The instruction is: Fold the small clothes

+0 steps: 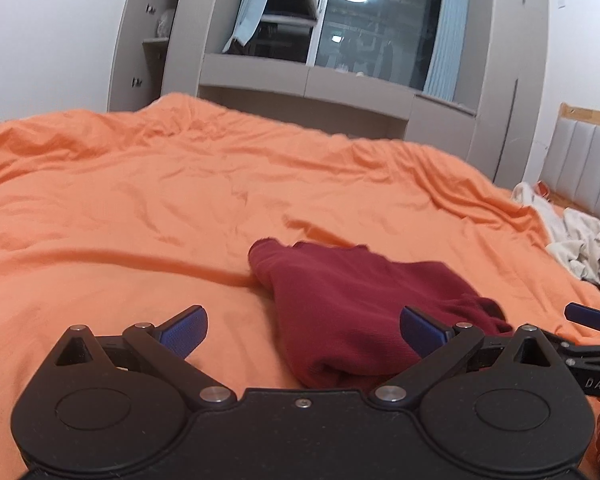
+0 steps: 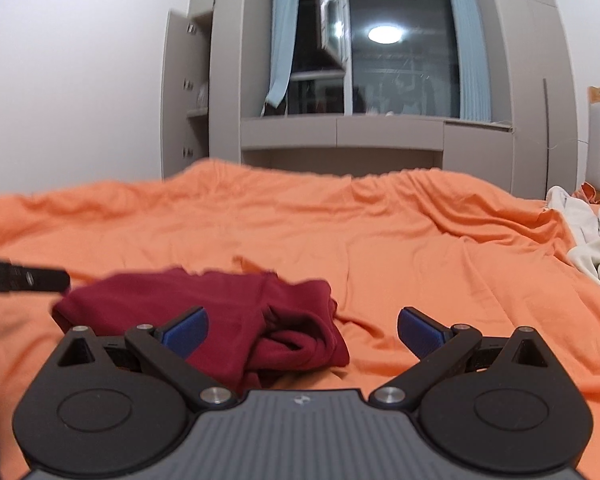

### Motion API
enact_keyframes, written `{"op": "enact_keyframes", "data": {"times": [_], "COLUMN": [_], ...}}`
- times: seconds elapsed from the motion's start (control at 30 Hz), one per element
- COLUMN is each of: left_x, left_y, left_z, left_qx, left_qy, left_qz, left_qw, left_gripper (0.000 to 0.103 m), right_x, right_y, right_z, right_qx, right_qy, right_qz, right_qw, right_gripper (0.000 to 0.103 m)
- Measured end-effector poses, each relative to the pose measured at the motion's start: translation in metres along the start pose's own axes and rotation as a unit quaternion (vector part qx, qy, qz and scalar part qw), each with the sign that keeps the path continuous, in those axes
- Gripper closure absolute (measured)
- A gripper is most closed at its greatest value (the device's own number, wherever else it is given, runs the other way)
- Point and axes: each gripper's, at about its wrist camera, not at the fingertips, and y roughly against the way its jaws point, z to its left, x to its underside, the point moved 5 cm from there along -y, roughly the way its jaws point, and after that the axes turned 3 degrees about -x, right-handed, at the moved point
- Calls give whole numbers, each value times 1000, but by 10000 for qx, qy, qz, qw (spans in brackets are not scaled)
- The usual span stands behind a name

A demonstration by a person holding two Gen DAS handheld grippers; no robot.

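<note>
A dark red garment (image 1: 340, 312) lies bunched on the orange bedsheet (image 1: 140, 208). My left gripper (image 1: 304, 332) is open just short of it, its right fingertip over the cloth's near edge and nothing held. In the right wrist view the same red garment (image 2: 228, 312) sits left of centre, folded over itself. My right gripper (image 2: 303, 330) is open too, with its left finger over the cloth and its right finger over bare sheet. The tip of the right gripper (image 1: 588, 316) shows at the far right of the left wrist view.
A heap of pale clothes (image 1: 580, 240) lies at the bed's right side by a padded headboard (image 1: 584, 160). Grey cabinets (image 2: 340, 132) and a dark window (image 2: 400, 52) stand beyond the far edge of the bed. The orange sheet (image 2: 420, 240) stretches wide behind the garment.
</note>
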Motion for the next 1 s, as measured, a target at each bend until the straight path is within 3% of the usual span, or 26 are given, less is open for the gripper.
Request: {"op": "enact_keyframes", "data": {"times": [0.27,0.53,1.0], "left_x": [13,36,71], "left_y": [40,86,127], "left_z": [-11,-13,-10], "left_qx": [8,68,34], "left_qy": [-275,-417,-542], "left_qz": [-506,-818,-727], "left_qw": [9983,9958,9959], "left_gripper": [1,1,1], "right_x": [2,17,43], "right_y": [46,86,131], "right_z": [12,14,25], "right_qx": [-111,10,212], "right_qy": [-113,-344,-403], "right_qz": [-469,-592,-612], "right_qw": [9988,9977,9971], "right_gripper": [0,0,0]}}
